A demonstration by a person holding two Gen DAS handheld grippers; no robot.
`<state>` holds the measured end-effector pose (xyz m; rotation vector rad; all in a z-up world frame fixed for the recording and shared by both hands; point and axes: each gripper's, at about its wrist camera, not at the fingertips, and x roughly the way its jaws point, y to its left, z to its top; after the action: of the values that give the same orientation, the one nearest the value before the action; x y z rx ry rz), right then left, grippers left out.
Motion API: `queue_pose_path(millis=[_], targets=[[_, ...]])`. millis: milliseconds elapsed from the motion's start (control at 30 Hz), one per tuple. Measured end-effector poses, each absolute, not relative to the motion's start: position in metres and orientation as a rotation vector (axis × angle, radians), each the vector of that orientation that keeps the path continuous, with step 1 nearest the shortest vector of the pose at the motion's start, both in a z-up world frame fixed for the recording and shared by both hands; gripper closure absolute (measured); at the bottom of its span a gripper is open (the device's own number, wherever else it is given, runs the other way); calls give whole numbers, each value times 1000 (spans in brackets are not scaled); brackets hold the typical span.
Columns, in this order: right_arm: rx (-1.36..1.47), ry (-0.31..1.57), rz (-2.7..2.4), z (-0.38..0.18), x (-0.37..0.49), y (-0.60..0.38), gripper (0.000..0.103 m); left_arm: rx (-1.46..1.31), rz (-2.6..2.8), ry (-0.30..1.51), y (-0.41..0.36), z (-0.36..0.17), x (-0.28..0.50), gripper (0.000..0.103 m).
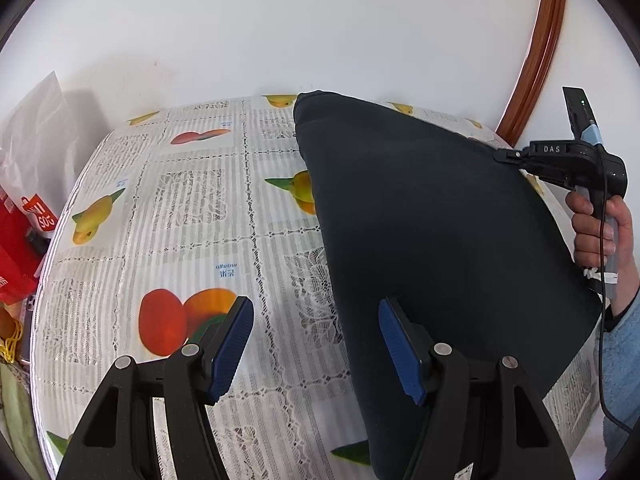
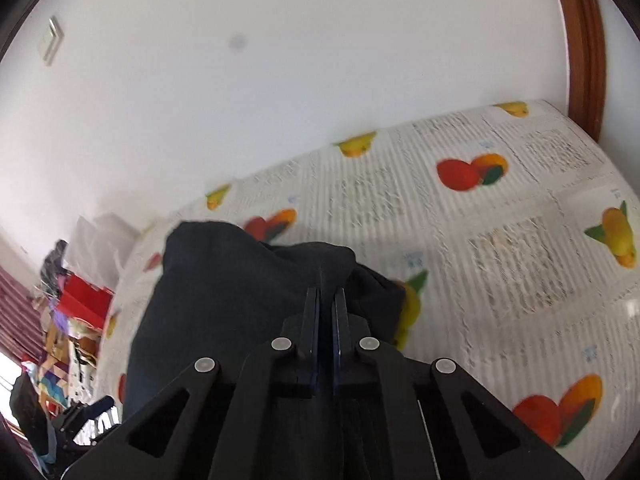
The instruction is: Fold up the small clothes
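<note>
A dark navy garment (image 1: 432, 216) lies spread on the right half of a table covered with a fruit-print cloth (image 1: 180, 208). My left gripper (image 1: 316, 344) is open and empty, its blue pads standing over the garment's left edge near the front. My right gripper (image 1: 506, 156) is shut on the garment's far right edge and lifts it. In the right wrist view the right gripper (image 2: 326, 296) pinches a fold of the dark garment (image 2: 224, 300), which drapes down to the left.
A white wall stands behind the table. Red bags and clear plastic (image 1: 24, 232) are piled off the table's left edge. A brown wooden door frame (image 1: 536, 52) is at the far right. Household clutter (image 2: 68, 340) shows beyond the table.
</note>
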<state>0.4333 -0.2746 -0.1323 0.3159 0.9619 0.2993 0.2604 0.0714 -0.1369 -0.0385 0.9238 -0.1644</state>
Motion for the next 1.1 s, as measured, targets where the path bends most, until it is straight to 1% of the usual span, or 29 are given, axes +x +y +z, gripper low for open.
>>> queue_pose_path(millis=[33,133,167,200,233,267,300,333,467,600,633,667,700,833,867,967,1033,1100], targets=[[295,976,275,-132,430,-275,94,-40,-167,923,72,-136,259,40],[232,959,235,-121,400,-282,93,-51,-187,919,72,-133,250,40],[206,950,229,-116,387,-285,91,-52,-193,920,72,-132,247,40],[190,942,225,-114,378,-286,85,-59,-201,922,73,-132,243,40],[176,927,217,-109,362,-290,81,-69,-210,924,73,-133,240,40],[167,917,213,-106,350,-294,73,-78,-218,924,74,-133,237,40],[161,909,217,-103,336,-296,69,-81,-221,922,74,-133,233,40],[163,902,226,-102,323,-298,68,-87,-228,924,74,-134,229,40],[147,906,256,-105,287,-299,68,-132,-294,943,69,-136,215,40],[160,955,268,-130,286,-289,69,-132,-318,964,56,-142,207,40],[153,958,266,-136,287,-285,81,-121,-304,964,54,-143,206,40],[135,960,258,-141,289,-281,90,-111,-291,966,52,-144,206,40],[124,950,259,-142,287,-278,96,-102,-282,968,51,-145,205,40],[245,764,285,-124,267,-296,97,-96,-282,971,51,-144,201,40],[270,748,286,-124,265,-299,97,-94,-283,973,51,-144,200,40],[278,825,251,-139,269,-300,96,-81,-279,975,49,-143,197,40],[265,853,210,-143,264,-301,92,-69,-277,970,47,-141,193,40],[248,856,195,-140,253,-303,91,-54,-275,965,46,-140,189,40]])
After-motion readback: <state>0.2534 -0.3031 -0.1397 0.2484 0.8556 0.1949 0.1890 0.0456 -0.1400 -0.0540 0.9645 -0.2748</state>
